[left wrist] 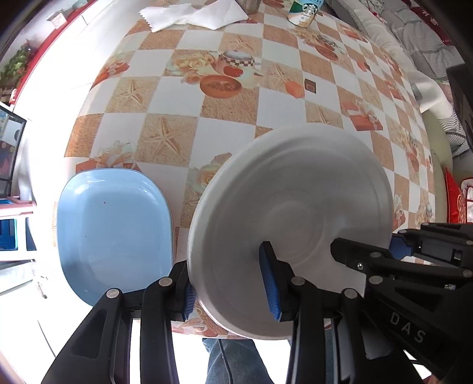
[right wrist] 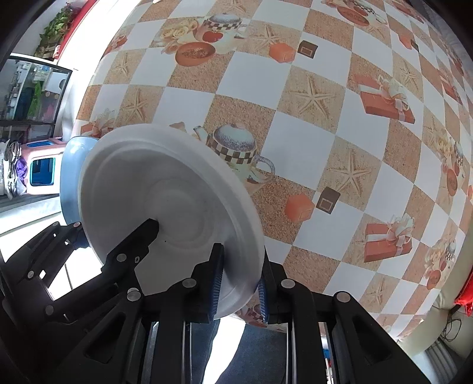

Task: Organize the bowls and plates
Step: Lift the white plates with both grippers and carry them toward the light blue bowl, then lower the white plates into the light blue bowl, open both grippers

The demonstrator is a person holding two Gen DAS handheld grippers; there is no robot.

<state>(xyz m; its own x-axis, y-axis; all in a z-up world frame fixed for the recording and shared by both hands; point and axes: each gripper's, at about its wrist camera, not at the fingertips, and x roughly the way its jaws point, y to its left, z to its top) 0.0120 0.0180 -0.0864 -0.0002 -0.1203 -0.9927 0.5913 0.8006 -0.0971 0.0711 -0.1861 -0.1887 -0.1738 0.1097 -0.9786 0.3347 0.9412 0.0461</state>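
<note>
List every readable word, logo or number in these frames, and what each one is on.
"D A S": white letters on the right claw's black arm, seen in the left wrist view.
Starbucks round logo, no legible words: on the cup at the table's far edge.
Nothing readable on the white plate or blue dish.

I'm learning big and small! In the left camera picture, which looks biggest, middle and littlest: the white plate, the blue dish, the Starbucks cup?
1. white plate, though it is nearest the camera, so this is unsure.
2. blue dish, looking only a little smaller.
3. Starbucks cup, far away and partly cut off.
</note>
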